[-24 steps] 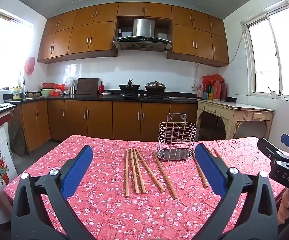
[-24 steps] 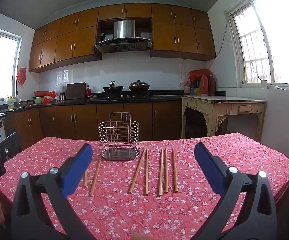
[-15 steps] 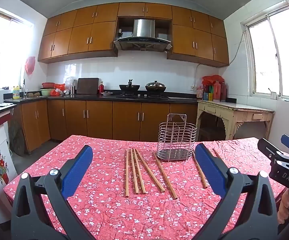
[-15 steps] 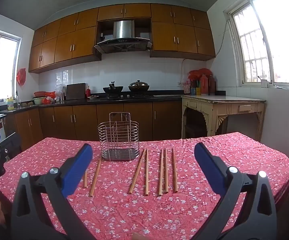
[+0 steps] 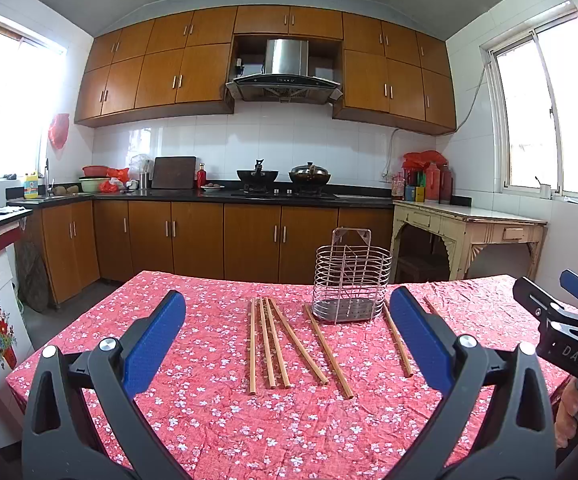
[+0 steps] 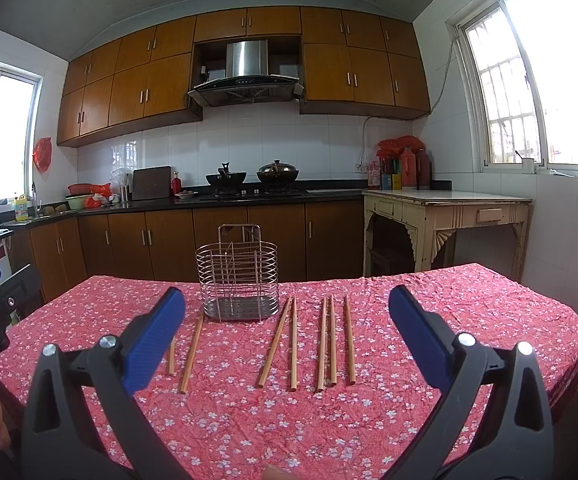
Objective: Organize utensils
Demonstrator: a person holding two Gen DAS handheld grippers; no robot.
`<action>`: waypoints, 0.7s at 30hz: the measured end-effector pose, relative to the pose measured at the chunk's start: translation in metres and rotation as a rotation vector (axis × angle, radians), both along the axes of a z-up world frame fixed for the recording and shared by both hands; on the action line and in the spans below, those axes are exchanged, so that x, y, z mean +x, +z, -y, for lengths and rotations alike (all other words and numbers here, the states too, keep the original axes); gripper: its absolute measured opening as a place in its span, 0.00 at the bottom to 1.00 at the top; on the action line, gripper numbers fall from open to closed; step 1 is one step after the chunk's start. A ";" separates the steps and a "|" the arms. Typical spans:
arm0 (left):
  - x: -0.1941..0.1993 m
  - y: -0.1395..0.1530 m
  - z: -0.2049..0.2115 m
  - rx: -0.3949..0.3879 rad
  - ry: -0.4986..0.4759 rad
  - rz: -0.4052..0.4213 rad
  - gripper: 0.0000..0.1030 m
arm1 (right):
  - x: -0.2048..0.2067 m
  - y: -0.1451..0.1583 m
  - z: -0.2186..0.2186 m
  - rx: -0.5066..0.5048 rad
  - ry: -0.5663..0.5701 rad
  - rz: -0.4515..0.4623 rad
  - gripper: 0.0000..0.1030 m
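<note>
left wrist view: chopsticks laid out before the rack

chopsticks [image 5: 267,344] lie flat on the red tablecloth [image 5: 209,420], long axes running away from the camera, in front of the wire rack [image 5: 351,276]. left gripper [image 5: 287,332] and right gripper [image 6: 287,330] both gape wide, empty. only the right wrist view shows all seven sticks unblocked.

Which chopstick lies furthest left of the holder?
The short-looking chopstick, partly hidden behind the right tongs' left pad; every other stick lies further right.
</note>
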State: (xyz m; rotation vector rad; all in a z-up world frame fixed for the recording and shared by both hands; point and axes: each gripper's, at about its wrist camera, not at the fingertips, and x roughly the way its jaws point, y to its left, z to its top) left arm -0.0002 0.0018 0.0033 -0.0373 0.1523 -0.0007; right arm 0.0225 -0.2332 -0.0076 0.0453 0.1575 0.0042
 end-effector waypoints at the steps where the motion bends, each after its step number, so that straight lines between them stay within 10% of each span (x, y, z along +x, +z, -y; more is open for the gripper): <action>1: 0.000 0.000 0.000 0.000 0.000 0.000 0.98 | 0.000 0.000 0.000 0.000 0.000 0.000 0.96; 21: 0.000 -0.001 0.001 0.000 0.002 0.000 0.98 | 0.000 -0.001 0.000 0.003 0.000 0.000 0.96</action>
